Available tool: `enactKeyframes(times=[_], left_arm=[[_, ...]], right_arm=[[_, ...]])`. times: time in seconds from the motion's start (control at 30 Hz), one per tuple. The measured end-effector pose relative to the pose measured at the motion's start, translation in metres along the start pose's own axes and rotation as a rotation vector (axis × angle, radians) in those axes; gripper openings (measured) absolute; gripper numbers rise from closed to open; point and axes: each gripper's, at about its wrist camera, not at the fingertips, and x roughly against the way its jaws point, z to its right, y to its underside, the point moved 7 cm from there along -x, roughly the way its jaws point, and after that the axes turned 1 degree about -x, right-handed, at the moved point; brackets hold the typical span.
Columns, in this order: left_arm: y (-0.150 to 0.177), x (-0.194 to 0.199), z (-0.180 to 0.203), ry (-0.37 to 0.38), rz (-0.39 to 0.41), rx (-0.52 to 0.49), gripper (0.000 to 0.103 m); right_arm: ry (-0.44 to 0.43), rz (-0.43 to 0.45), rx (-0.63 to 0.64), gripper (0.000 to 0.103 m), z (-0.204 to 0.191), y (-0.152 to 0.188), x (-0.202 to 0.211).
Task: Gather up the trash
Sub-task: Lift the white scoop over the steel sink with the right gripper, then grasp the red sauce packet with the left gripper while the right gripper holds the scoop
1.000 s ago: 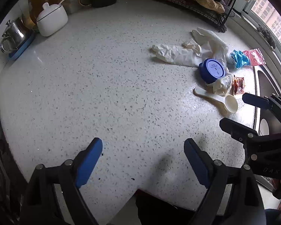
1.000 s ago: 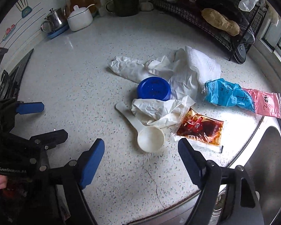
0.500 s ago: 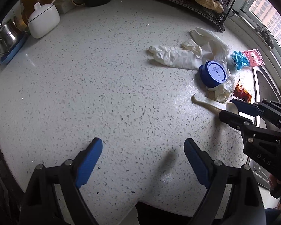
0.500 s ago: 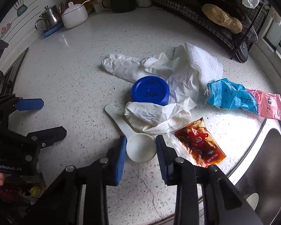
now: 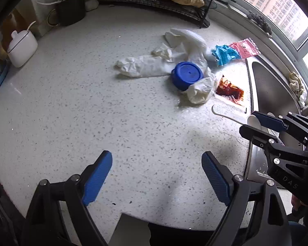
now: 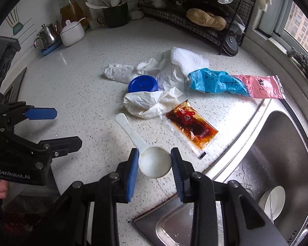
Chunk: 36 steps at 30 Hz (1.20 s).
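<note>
My right gripper (image 6: 154,165) is shut on the bowl of a white plastic spoon (image 6: 147,153), lifted toward the counter's front edge; it also shows in the left wrist view (image 5: 256,123). The other trash lies in a heap: a blue lid (image 6: 142,83), crumpled white gloves (image 6: 152,102), a white cloth (image 6: 186,61), a red sauce packet (image 6: 192,124), a blue wrapper (image 6: 213,81) and a pink wrapper (image 6: 258,87). My left gripper (image 5: 157,171) is open and empty over bare counter, left of the heap.
A steel sink (image 6: 277,153) lies right of the trash. A black wire rack (image 6: 205,20), a dark utensil cup (image 6: 115,15), a white sugar pot (image 6: 71,31) and a steel teapot (image 6: 47,35) stand along the back.
My right gripper closed on the spoon's bowl and pulled it away from the heap toward the sink edge. My left gripper stayed open and drifted slightly forward.
</note>
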Motion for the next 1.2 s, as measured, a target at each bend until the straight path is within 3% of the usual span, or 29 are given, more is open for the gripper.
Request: enactKeyframes(times=[0.37,0.63,0.97,1.2], left_arm=[[-0.041,-0.006,0.082,0.068,0.013,-0.202,0.088],[-0.084,-0.037,0.13,0.071,0.016,-0.343,0.088],[-0.089,-0.081,0.15,0.089,-0.058,-0.368,0.088],[-0.096,-0.095,0.156,0.069,-0.06,-0.366,0.088]], right_arm=[[0.112,0.044,-0.163,0.03,0.07,0.021,0.043],[0.154,0.063,-0.264,0.03,0.112,0.027,0.044],[0.153,0.035,-0.29,0.03,0.143,0.031,0.026],[0.132,0.028,-0.288,0.03,0.152,0.031,0.019]])
